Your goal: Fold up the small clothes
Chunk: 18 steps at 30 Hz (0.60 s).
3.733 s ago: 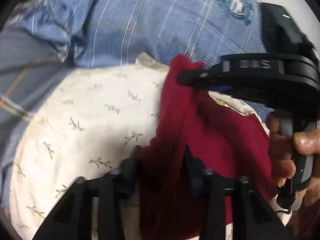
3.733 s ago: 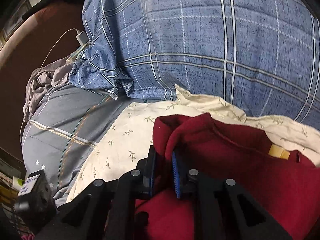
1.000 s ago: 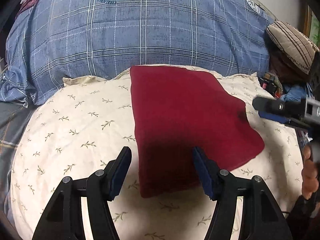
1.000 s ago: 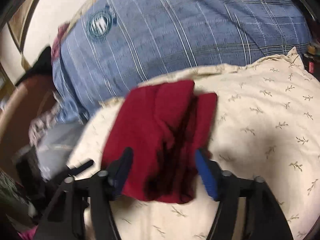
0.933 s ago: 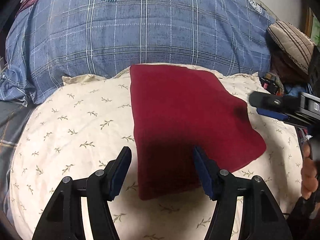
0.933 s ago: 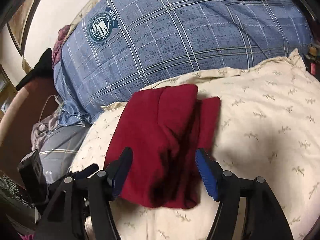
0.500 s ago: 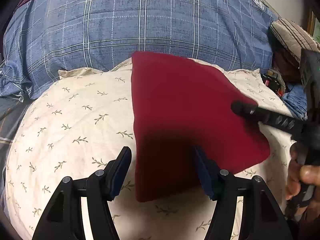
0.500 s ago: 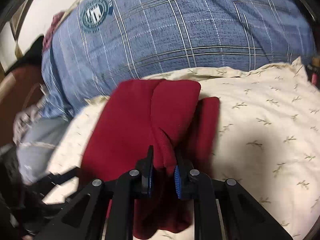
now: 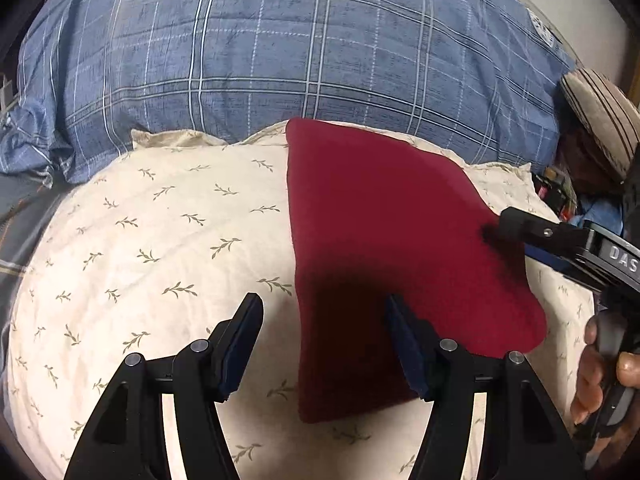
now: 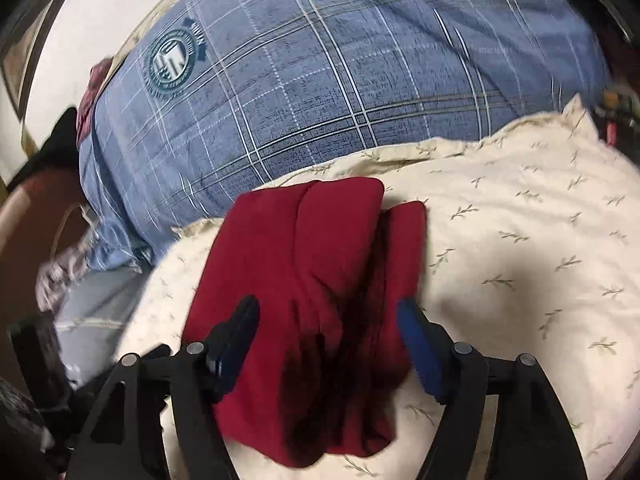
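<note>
Cream leaf-print pillow (image 9: 168,240) serves as the folding surface, so the folded red garment (image 9: 380,220) lies flat just ahead of both claws. Left claw (image 9: 322,346) hovers wide and empty; right claw (image 10: 328,344), jaws just opened, has let go, straddling the fold to leave it settled

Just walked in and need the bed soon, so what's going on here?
A person is folding a dark red garment on a cream leaf-print pillow, with a two-finger tool in each hand. The garment lies folded into a compact shape. The left tool hangs open over its near edge. The right tool has just been opening, and its pads are off the cloth. Neither holds anything. A blue plaid duvet lies behind.
</note>
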Available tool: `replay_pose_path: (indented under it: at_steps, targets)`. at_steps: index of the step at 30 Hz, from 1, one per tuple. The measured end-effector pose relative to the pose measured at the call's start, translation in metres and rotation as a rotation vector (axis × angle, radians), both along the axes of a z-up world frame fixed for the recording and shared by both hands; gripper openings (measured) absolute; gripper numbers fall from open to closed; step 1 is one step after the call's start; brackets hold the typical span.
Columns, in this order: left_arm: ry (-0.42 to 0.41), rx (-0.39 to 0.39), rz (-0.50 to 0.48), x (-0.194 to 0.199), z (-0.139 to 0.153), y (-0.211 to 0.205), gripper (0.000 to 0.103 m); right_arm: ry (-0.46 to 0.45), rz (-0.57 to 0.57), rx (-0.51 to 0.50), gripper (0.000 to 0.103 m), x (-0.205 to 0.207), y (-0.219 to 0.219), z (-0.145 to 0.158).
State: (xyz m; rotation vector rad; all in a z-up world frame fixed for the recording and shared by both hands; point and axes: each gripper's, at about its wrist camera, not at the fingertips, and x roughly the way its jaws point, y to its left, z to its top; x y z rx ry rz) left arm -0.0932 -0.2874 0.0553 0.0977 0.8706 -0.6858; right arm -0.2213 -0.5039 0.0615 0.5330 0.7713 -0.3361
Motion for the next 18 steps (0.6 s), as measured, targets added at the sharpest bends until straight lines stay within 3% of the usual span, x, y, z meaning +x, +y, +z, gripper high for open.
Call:
replay_pose_path:
  at_steps: [1, 4, 5, 8, 12, 15, 16, 17, 18]
  targets:
    - [0.0, -0.001, 0.004, 0.001, 0.0, -0.001, 0.063, 0.006, 0.003, -0.005, 0.069, 0.004, -0.002, -0.002]
    - [0.001, 0.006, 0.001, 0.004, -0.001, -0.004, 0.063, 0.064, 0.056, 0.006, 0.016, 0.022, -0.005, -0.018]
    - [0.001, 0.008, 0.0, 0.004, -0.001, -0.004, 0.063, 0.057, 0.049, -0.01, 0.015, 0.019, -0.004, -0.017]
    - [-0.006, 0.003, -0.004, 0.006, 0.0, -0.001, 0.063, 0.061, 0.057, -0.117, 0.015, 0.006, 0.008, -0.011]
    - [0.02, -0.051, 0.017, 0.018, 0.0, 0.002, 0.063, 0.079, 0.045, -0.089, 0.014, 0.001, 0.001, -0.027]
    - [0.068, -0.118, 0.014, 0.031, -0.002, 0.003, 0.063, 0.051, 0.052, -0.071, 0.02, -0.001, 0.001, -0.019]
    - [0.083, -0.133, 0.009, 0.035, -0.004, 0.002, 0.064, 0.034, 0.043, -0.066, 0.028, -0.003, -0.001, -0.016]
    - [0.098, -0.147, 0.003, 0.038, -0.006, 0.002, 0.066, 0.02, 0.023, -0.06, 0.051, -0.006, -0.003, -0.014]
    - [0.116, -0.164, -0.003, 0.044, -0.009, 0.002, 0.069, 0.013, 0.003, -0.057, 0.065, -0.006, -0.006, -0.014]
